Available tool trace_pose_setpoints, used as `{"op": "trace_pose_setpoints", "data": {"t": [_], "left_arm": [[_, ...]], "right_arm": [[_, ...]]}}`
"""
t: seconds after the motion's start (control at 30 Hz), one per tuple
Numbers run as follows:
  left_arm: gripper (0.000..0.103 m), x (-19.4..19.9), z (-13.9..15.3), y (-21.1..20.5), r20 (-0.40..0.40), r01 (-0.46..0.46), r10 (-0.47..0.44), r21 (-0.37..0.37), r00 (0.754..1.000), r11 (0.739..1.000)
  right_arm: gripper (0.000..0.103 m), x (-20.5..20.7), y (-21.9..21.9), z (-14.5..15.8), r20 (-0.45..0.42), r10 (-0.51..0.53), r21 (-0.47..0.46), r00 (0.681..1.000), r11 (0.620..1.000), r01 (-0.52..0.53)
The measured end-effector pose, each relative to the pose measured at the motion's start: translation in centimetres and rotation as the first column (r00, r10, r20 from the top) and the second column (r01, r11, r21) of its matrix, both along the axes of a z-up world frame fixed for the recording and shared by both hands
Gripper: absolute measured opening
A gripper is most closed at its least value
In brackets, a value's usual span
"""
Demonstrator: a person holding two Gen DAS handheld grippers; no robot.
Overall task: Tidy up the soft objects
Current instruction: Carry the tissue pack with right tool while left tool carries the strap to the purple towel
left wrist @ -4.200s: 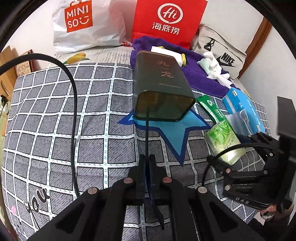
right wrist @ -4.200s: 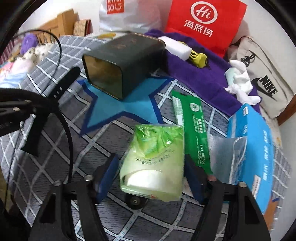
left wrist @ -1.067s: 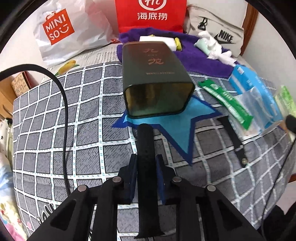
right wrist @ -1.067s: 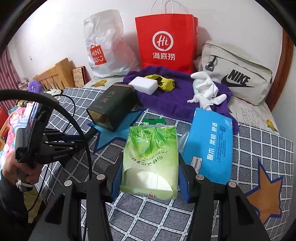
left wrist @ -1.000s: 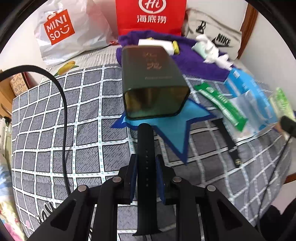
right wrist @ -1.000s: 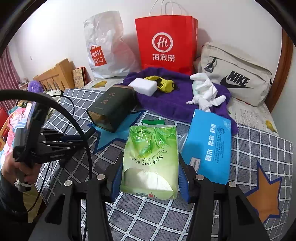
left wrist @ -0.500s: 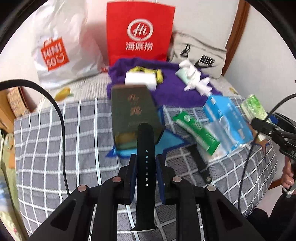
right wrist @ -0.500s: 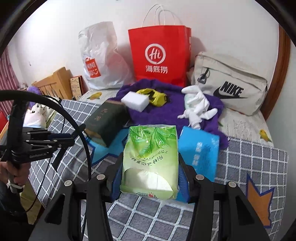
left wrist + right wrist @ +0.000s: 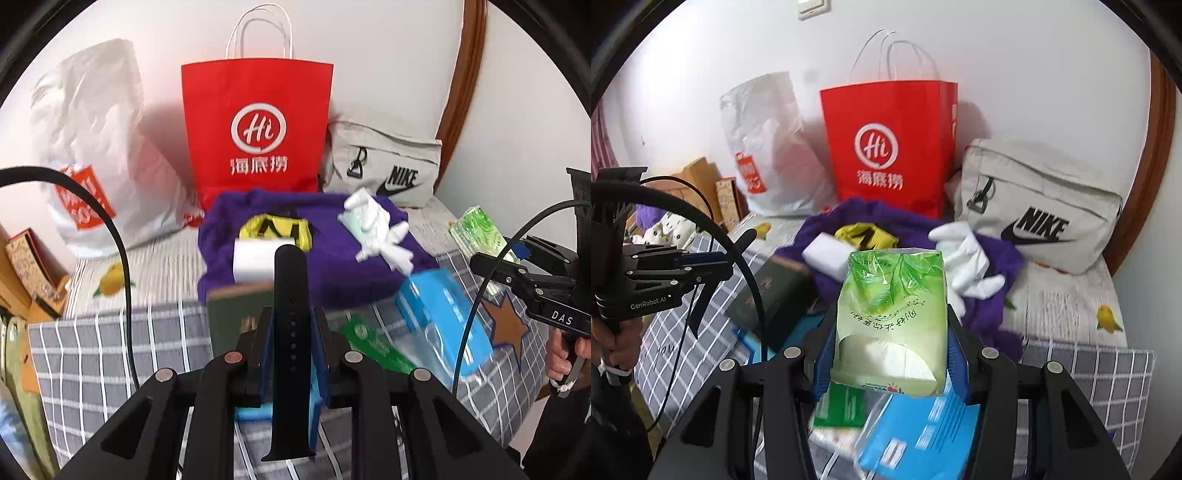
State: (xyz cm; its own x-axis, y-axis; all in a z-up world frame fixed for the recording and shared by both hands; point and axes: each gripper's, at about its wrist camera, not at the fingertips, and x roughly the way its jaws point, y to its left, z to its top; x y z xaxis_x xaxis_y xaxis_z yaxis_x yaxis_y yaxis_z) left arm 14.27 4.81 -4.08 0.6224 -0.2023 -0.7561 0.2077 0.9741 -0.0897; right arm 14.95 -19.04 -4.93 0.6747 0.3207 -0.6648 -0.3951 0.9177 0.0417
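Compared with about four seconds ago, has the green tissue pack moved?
Yes. The green tissue pack, then lying on the checked bedspread, is now lifted off it in the right gripper, up toward the red paper bag.

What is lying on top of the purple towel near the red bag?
On the purple towel lie a white sponge block, a yellow and black item behind it, and crumpled white cloth. The green tissue pack covers part of the towel.
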Motion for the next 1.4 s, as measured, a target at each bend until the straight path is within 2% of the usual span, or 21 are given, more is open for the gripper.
{"op": "trace_pose_setpoints", "data": {"t": [0.43, 0.7, 1.13, 1.23, 1.4], "left_arm": [[0.019, 10.3, 0.7, 0.1, 0.003, 0.000, 0.000, -0.060, 1.000, 0.998], [0.019, 15.4, -0.3, -0.9, -0.034, -0.002, -0.002, -0.120, 0.999, 0.993], [0.019, 18.3, -4.1, -1.3, -0.109, -0.003, -0.012, -0.134, 0.994, 0.991], [0.019, 18.9, -4.8, -1.1, -0.135, -0.014, -0.009, -0.169, 0.991, 0.986], [0.019, 19.2, -5.8, -1.8, -0.162, -0.005, -0.026, -0.186, 0.986, 0.983]], "right_arm": [[0.051, 9.6, 0.3, -0.2, -0.043, -0.011, 0.066, 0.999, 0.998, 0.014], [0.051, 14.7, 0.2, -3.1, -0.129, -0.009, 0.088, 0.992, 0.996, 0.021], [0.051, 17.2, 2.9, -9.1, -0.286, 0.069, 0.011, 0.956, 0.998, -0.069], [0.051, 17.5, 3.5, -10.1, -0.305, 0.078, -0.010, 0.949, 0.996, -0.085], [0.051, 17.8, 4.3, -11.3, -0.340, 0.097, -0.006, 0.936, 0.994, -0.106]]}}
